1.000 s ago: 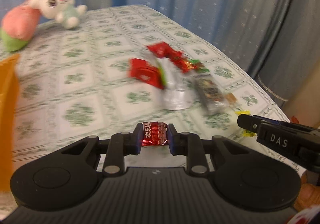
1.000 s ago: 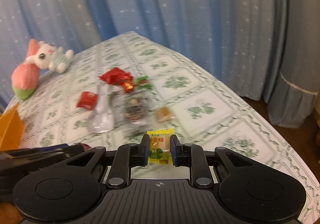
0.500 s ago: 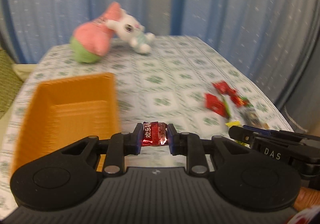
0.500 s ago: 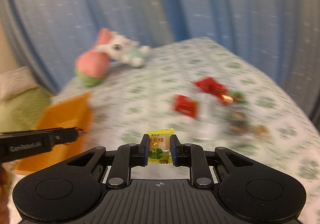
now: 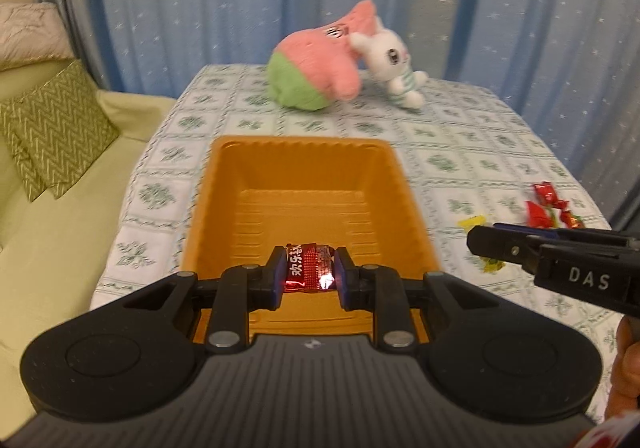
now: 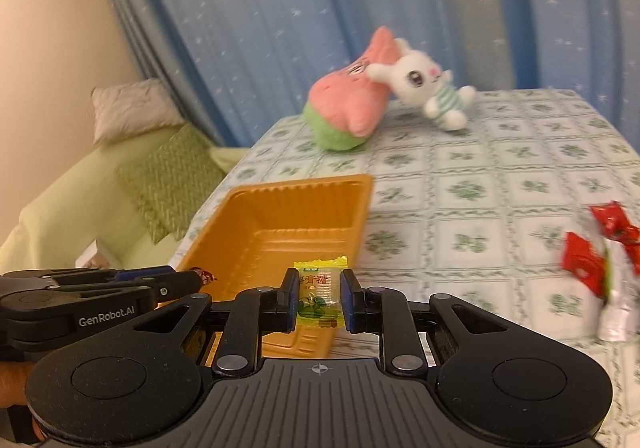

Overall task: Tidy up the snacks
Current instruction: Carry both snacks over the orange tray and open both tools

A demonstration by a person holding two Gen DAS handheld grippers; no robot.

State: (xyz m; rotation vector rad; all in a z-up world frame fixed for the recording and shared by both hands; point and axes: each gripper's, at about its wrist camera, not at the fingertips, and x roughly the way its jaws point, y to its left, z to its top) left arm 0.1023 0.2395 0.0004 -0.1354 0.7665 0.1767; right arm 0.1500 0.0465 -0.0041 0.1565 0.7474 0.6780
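Observation:
My left gripper (image 5: 309, 272) is shut on a red foil candy (image 5: 308, 268) and hovers over the near end of an empty orange tray (image 5: 304, 163). The right gripper (image 6: 319, 296) is shut on a yellow-green candy (image 6: 320, 294), above the tray's (image 6: 280, 191) near right corner. Each gripper shows in the other's view: the right one (image 5: 480, 246) at the right edge, the left one (image 6: 202, 278) at the left with the red candy at its tip. More snacks (image 6: 596, 264) lie in a pile on the table to the right, also seen as red wrappers (image 5: 546, 203) in the left wrist view.
A pink-and-green plush (image 5: 316, 59) and a white bunny plush (image 5: 392, 63) lie at the table's far end, by blue curtains. A green sofa with a zigzag cushion (image 5: 48, 131) stands left of the table. The tablecloth (image 6: 500, 187) is white with green patterns.
Both grippers have swung left from the snack pile to over the orange tray, each still holding its candy. The tray now fills the middle of both views.

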